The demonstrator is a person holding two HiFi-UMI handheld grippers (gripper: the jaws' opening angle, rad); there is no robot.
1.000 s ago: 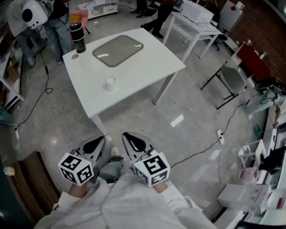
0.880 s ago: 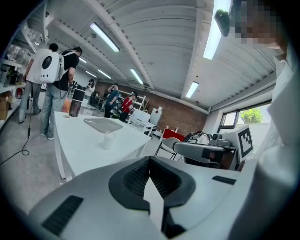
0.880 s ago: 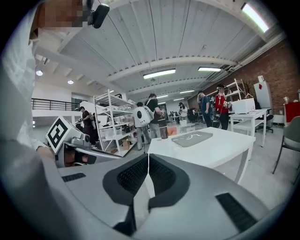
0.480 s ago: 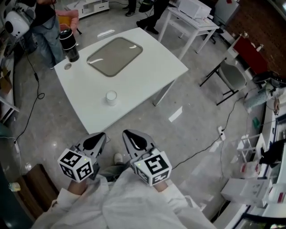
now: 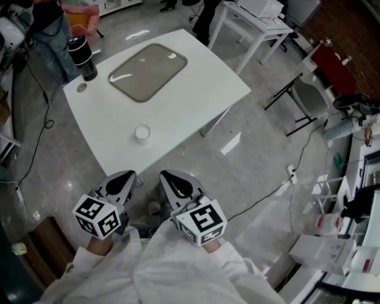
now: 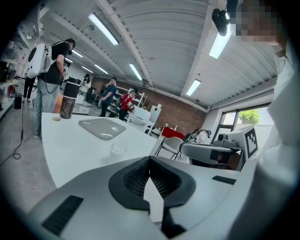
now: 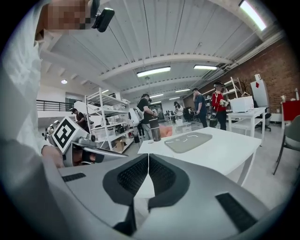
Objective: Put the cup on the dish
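Observation:
A small clear cup (image 5: 142,133) stands near the front edge of the white table (image 5: 196,89); the left gripper view shows the cup (image 6: 118,148) too. Beyond it lies the grey dish (image 5: 147,71), a flat rounded tray, also seen as the dish (image 6: 101,128) and the dish (image 7: 188,140). My left gripper (image 5: 123,179) and right gripper (image 5: 171,178) hover side by side in front of the table, short of its edge, both shut and empty.
A dark tumbler (image 5: 79,53) and a small round lid (image 5: 82,87) stand at the table's far left corner. People stand beyond the table. A folding chair (image 5: 309,98) and another white table (image 5: 255,18) are to the right; cables cross the floor.
Both grippers have moved forward toward the table together. The table, cup and dish now sit closer to the grippers in the head view. The jaws stayed shut.

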